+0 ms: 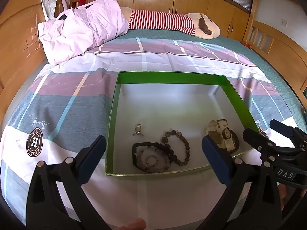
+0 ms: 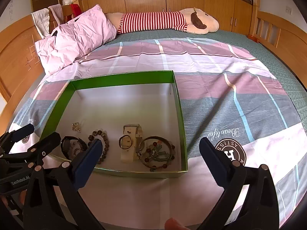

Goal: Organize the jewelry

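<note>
Jewelry lies along the near edge of the green box [image 1: 168, 77]; your left gripper [image 1: 153, 149] and right gripper [image 2: 149, 151] both stand wide apart, empty.

The back half of the green box [image 1: 168, 77] is bare. Bracelets [image 2: 157, 153] and watches [image 2: 130, 145] crowd its front. The bed [image 2: 230, 105] at right lies open.
</note>
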The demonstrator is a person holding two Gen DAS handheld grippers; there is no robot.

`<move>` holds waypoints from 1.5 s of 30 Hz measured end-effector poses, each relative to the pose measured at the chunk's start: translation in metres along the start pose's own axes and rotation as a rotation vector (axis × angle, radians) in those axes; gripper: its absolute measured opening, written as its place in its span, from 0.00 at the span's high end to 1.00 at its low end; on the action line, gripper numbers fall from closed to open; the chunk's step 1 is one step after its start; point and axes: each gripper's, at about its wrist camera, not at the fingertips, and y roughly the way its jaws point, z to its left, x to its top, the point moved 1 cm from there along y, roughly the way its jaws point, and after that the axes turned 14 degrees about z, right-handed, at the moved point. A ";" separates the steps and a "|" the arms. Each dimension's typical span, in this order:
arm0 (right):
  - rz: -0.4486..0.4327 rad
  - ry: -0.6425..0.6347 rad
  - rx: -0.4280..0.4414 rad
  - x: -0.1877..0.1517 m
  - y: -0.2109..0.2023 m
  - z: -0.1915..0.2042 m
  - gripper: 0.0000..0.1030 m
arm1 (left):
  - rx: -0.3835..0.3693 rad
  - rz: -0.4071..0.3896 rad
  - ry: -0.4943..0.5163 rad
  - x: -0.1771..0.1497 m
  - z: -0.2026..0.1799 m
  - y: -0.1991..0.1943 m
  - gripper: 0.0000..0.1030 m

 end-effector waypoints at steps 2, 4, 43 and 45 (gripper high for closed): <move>-0.004 0.001 0.000 0.000 0.000 -0.001 0.02 | -0.004 0.002 -0.002 0.000 0.000 0.000 0.02; -0.004 0.002 -0.001 -0.001 0.000 0.000 0.02 | -0.007 0.004 -0.003 0.001 0.000 0.000 0.02; -0.002 -0.006 -0.005 0.000 0.001 -0.003 0.02 | -0.003 0.021 0.011 -0.001 -0.004 0.001 0.02; -0.002 -0.006 -0.004 0.000 0.001 -0.003 0.02 | -0.002 0.022 0.010 -0.002 -0.004 0.001 0.02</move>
